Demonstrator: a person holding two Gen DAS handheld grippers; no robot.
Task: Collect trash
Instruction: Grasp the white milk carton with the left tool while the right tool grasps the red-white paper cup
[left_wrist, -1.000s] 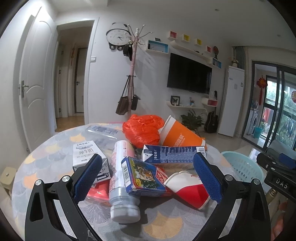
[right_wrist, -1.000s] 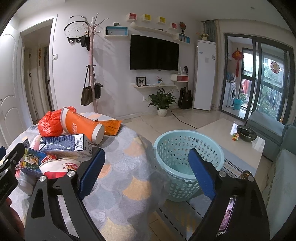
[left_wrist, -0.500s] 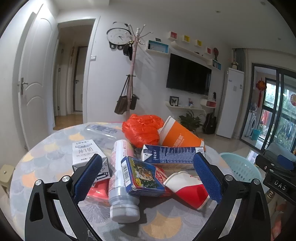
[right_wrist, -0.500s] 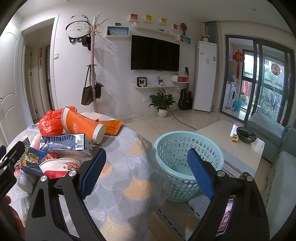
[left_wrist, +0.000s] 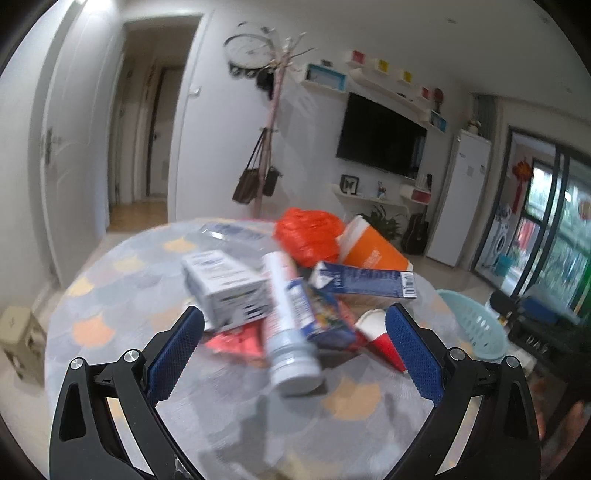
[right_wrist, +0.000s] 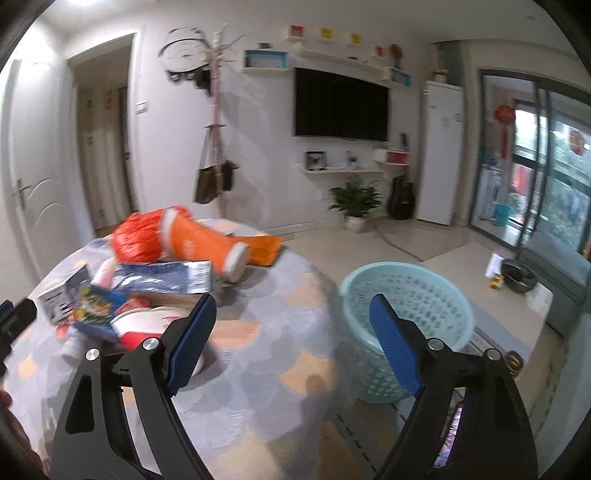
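On the round table (left_wrist: 118, 295), under a grey cloth patterned with orange and yellow scales, the trash is lying in one loose heap toward the middle and far side. Nearest the left gripper (left_wrist: 293, 345) a white bottle (left_wrist: 288, 321) is lying on its side, its grey cap pointing at six o'clock. A white carton (left_wrist: 227, 288) is sitting at its ten o'clock, touching it, and a red wrapper (left_wrist: 240, 339) is poking out beneath both. A blue picture box (left_wrist: 328, 321) is leaning against the bottle at three o'clock, with a tipped red and white paper cup (left_wrist: 380, 336) just beyond. Behind these a dark blue milk carton (left_wrist: 364, 282) is lying flat, an orange cup (left_wrist: 369, 251) is resting on its side at one o'clock, and a crumpled orange bag (left_wrist: 308, 234) is sitting at twelve. Both frames are blurring, so print is unreadable.

Left gripper fingers are standing wide apart, holding nothing, framing the bottle. The right gripper (right_wrist: 291, 332) is likewise spread and empty, hovering over the table edge, with a pale turquoise basket (right_wrist: 406, 295) on the floor at its one o'clock, close beside the table.

Around them, a wall clock (left_wrist: 247, 48), a coat rack (left_wrist: 273, 122) with hanging bags, a black television (left_wrist: 380, 138) and a white fridge (left_wrist: 461, 199) are lining the far wall.
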